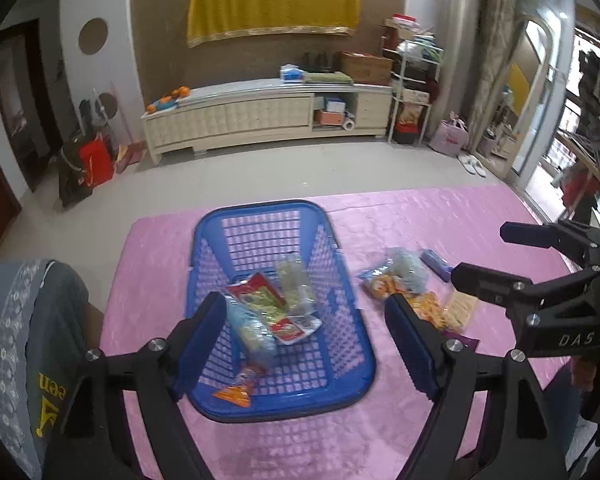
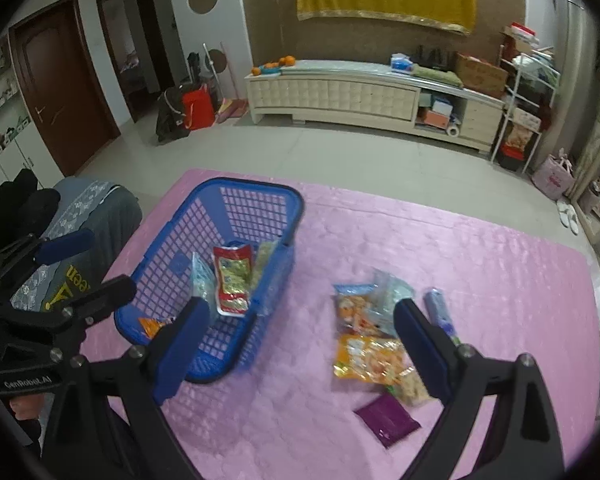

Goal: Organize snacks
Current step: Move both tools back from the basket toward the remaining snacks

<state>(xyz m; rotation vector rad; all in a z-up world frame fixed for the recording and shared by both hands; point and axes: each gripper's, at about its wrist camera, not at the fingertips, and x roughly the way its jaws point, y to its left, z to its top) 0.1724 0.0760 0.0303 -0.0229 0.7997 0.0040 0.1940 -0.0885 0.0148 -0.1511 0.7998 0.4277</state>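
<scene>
Left tongs (image 1: 306, 336): open wide, nothing between the pads, held above the blue basket (image 1: 340, 394). Basket sits directly ahead of and below these tongs, on the pink table cover (image 1: 440, 220).

Basket contents, seen betw. the left pads: red-and-yellow packet (image 1: 260, 296) at centre; clear packet (image 1: 294, 282) just beyond it, toward the far wall of the basket; pale blue packet (image 1: 252, 332) close to the left pad; small red-and-white sachet (image 1: 294, 328) touching the red-and-yellow one; orange packet (image 1: 234, 394) at the near wall.

Right tongs (image 2: 300, 344): also open wide, empty, hovering over the table. Basket lies off their left pad; left pad overlaps the basket's near corner in view, contact cannot be told.

Loose snacks lie ahead of the right tongs, nearer the right pad, well apart from the basket: orange-printed clear packet (image 2: 356, 310); bluish clear packet (image 2: 392, 294) overlapping it; yellow-orange packet (image 2: 370, 358) just nearer the tongs; cracker packet (image 2: 410, 390) partly behind the right pad; purple sachet (image 2: 388, 420) closest to the tongs; blue stick pack (image 2: 440, 310) just beyond the right pad's tip.

Grey garment with yellow print (image 1: 40, 360) off the left tongs' left side, past the table edge.
</scene>
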